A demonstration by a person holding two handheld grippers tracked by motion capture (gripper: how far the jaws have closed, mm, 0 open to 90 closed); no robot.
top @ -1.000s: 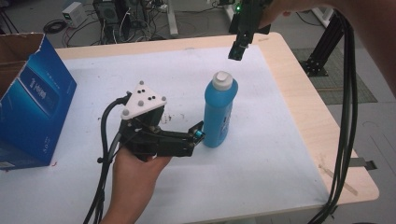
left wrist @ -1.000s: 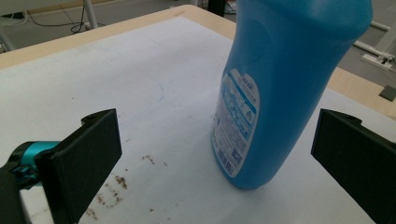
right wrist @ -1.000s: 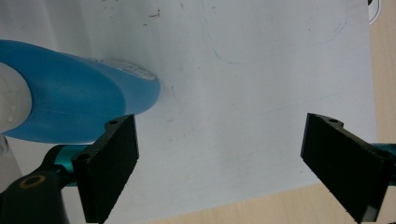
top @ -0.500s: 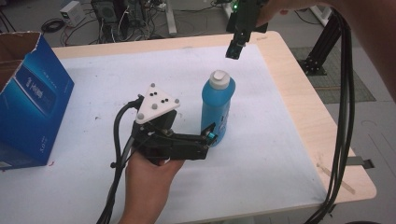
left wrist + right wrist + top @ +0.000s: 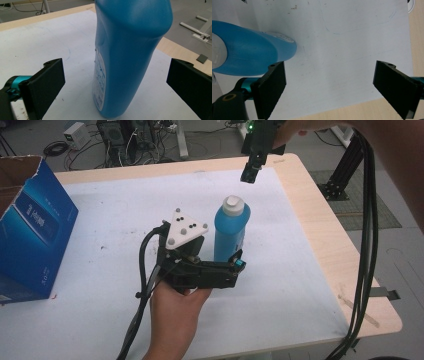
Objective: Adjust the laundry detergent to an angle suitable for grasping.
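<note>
The left gripper (image 5: 112,82) has its jaws spread on either side of the upright blue bottle (image 5: 230,232), not yet pinching it. The right gripper (image 5: 329,87), also spread wide, hangs over the table's far edge (image 5: 165,166), so grasping and everything after it remains.

Blue bottle (image 5: 249,58) upper left, jaws apart above white mat (image 5: 342,55)

left gripper (image 5: 239,265): slid right and nearer the person, now at blue bottle (image 5: 230,232) base | fingers (image 5: 45,86) straddle bottle | right gripper (image 5: 249,174): barely shifted above
</note>
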